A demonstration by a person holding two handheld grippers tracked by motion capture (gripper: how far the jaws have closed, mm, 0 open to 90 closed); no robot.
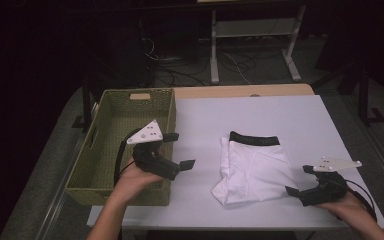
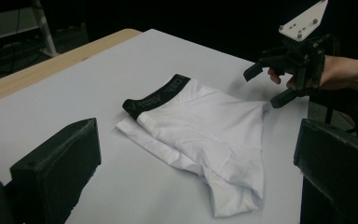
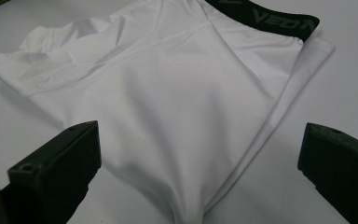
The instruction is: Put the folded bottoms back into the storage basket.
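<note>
Currently white boxer briefs with a black waistband lie folded on the white counter, waistband at the far end. Left hand-held gripper hovers over the right edge of the green wicker basket, jaws apart, nothing between them. Right hand-held gripper sits just beside the briefs' right edge, jaws spread wide, empty, pointing at the fabric. Basket stands at the counter's left side.
</note>
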